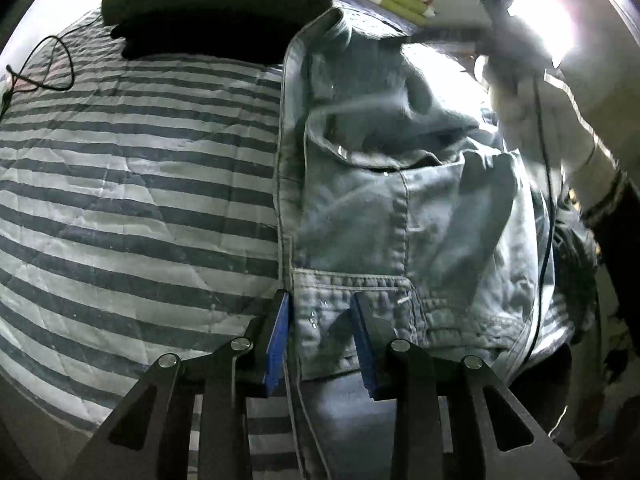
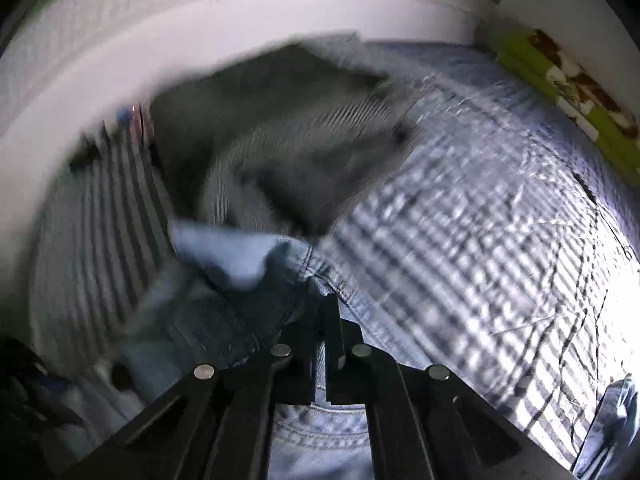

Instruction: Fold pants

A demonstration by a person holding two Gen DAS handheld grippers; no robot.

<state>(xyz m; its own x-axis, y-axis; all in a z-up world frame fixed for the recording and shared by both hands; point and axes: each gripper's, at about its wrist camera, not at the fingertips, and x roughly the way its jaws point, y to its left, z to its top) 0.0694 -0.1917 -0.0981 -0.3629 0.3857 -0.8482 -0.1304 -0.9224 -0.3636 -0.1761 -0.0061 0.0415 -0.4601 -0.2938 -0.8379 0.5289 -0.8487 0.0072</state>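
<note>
Left gripper (image 1: 322, 300) has its jaws partly apart, blue flat pads either side of a hemmed edge of the jeans (image 1: 384, 208); the stitched hem band runs between the pads, but whether they actually pinch it I cannot tell. Jeans are light-wash denim, faded and mottled, with thick double-stitched seams, a long straight edge running away from the left jaw, and rumpled folds bunched further ahead and to the right of the jaws. The fabric lies on a quilted bedspread (image 1: 132, 184) with grey and white stripes, puffy with diamond stitching, spreading left of the jaws. Far ahead and left of the jaws sits a dark folded garment (image 1: 216, 4), flat, soft, matte. A thin black cable (image 1: 52, 68) loops on the quilt at far left. To the right of the jaws a person's hand (image 1: 520, 92) grips a handle, blurred, with a pale sleeve behind it. Right gripper (image 2: 326, 300) has jaws together, black fingers meeting at the tips right on a denim seam; cloth seems caught between them, the view is blurred. Denim sits under and just ahead of these jaws, with a pale folded flap ahead-left. Beyond it, a dark ribbed pile, smeared. Striped quilt fills the right side; a green patterned cloth (image 2: 560, 92) is far ahead-right.
</note>
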